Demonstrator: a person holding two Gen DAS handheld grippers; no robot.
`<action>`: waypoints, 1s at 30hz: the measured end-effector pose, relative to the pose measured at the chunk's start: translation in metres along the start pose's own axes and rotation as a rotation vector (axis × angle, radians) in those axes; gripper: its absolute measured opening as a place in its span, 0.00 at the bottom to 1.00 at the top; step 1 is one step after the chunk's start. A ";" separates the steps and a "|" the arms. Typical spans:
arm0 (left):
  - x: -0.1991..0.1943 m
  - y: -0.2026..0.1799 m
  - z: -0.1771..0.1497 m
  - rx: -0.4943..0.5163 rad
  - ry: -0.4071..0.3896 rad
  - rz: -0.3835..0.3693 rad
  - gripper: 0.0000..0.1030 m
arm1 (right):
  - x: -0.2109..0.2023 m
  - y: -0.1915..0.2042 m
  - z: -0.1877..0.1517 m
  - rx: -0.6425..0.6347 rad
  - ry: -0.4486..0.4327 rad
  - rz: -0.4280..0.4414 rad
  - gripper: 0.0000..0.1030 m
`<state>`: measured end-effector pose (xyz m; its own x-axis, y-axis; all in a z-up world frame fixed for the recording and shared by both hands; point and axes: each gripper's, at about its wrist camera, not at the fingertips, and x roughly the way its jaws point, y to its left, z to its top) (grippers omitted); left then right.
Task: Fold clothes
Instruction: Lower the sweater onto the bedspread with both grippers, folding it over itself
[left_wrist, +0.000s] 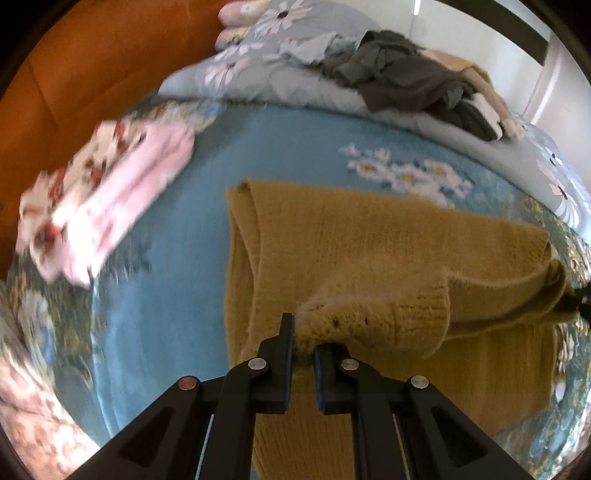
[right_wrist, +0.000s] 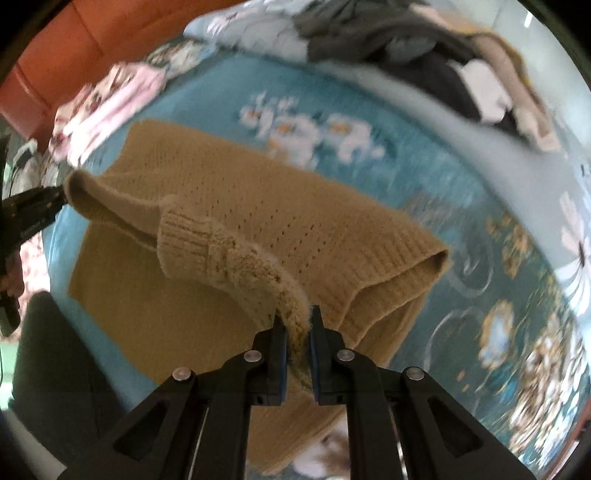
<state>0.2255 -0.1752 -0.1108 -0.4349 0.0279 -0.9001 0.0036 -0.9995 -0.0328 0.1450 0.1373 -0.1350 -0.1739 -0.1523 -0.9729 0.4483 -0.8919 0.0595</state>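
- Two black two-finger grippers each pinch part of one mustard-yellow knitted sweater (left_wrist: 369, 251) that lies on a teal floral bedspread (left_wrist: 280, 147).
- Left gripper (left_wrist: 303, 343): its jaws stand a narrow gap apart, with a bunched fold of the knit, near a ribbed cuff (left_wrist: 424, 314), caught between them, so it is gripping the sweater. The blue pads line the inner faces of the fingers (left_wrist: 286, 332).
- Right gripper (right_wrist: 296, 325): its jaws are nearly closed, clamping a thin, fuzzy strip of the same knit, which runs up from the jaws to the ribbed cuff.
- In the right wrist view the left gripper shows at the left edge, holding a raised end of the sweater; in the left wrist view the right gripper's dark tip is barely visible at the far right edge.
- The sweater is partly folded: a flat lower layer rests on the bedspread, an upper layer is doubled over it, and the held parts are lifted off the surface, sagging between the two grips.
- A pink floral-print garment (left_wrist: 107, 192) lies well apart to the left of it.
- A heap of dark grey, white and beige clothes (left_wrist: 417, 77) sits on a pale grey daisy-print quilt (left_wrist: 258, 66) at the far side of the bed.
- An orange padded headboard (left_wrist: 92, 66) stands behind.
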 end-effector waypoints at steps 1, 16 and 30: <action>0.002 0.001 -0.005 -0.009 0.011 -0.002 0.10 | 0.006 0.005 -0.007 -0.006 0.023 0.006 0.10; 0.005 0.024 -0.037 -0.200 0.147 -0.115 0.27 | 0.019 0.039 -0.058 -0.100 0.089 -0.015 0.18; 0.030 0.075 -0.082 -0.734 0.264 -0.460 0.41 | -0.001 -0.026 -0.093 0.272 0.031 0.206 0.28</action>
<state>0.2865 -0.2479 -0.1754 -0.3151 0.5153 -0.7970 0.4934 -0.6284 -0.6014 0.2155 0.2000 -0.1567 -0.0756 -0.3322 -0.9402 0.2202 -0.9252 0.3092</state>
